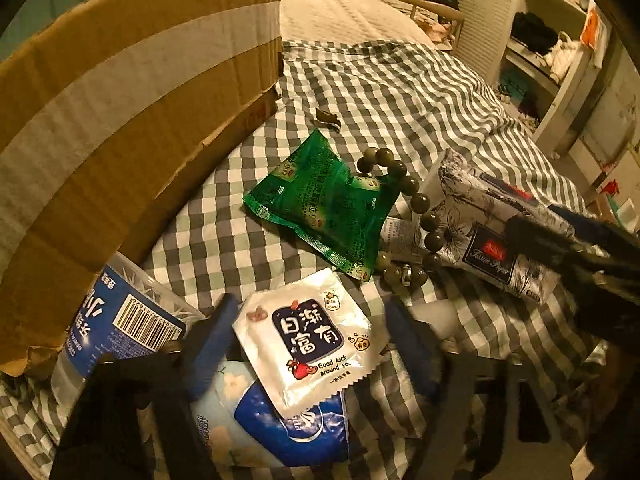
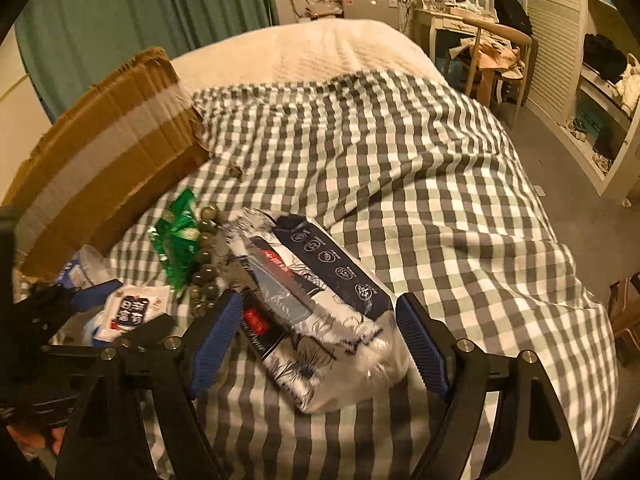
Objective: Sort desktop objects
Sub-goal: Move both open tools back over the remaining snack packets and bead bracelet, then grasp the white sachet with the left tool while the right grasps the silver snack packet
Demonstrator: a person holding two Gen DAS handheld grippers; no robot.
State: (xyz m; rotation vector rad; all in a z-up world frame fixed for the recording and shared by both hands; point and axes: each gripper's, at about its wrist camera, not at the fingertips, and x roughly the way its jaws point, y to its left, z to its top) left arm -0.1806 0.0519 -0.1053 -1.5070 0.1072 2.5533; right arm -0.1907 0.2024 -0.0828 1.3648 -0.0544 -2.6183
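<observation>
My left gripper (image 1: pixel 310 344) is open, its blue fingers on either side of a white sachet (image 1: pixel 308 340) that lies on a blue tissue pack (image 1: pixel 280 428). A green packet (image 1: pixel 324 204) and a dark bead bracelet (image 1: pixel 408 208) lie just beyond it. A clear water bottle (image 1: pixel 112 320) with a blue label lies at the left by the cardboard box (image 1: pixel 120 120). My right gripper (image 2: pixel 320 344) is open around a floral tissue paper pack (image 2: pixel 320 312), which rests on the checked cloth. The left gripper's blue fingertip (image 2: pixel 96 292) shows by the sachet (image 2: pixel 132 312).
The objects lie on a bed under a grey-and-white checked cloth (image 2: pixel 400 184). A small dark scrap (image 1: pixel 328 120) lies near the box corner. A chair and dressing table (image 2: pixel 480 40) stand beyond the bed, and shelves (image 2: pixel 600 92) line the right wall.
</observation>
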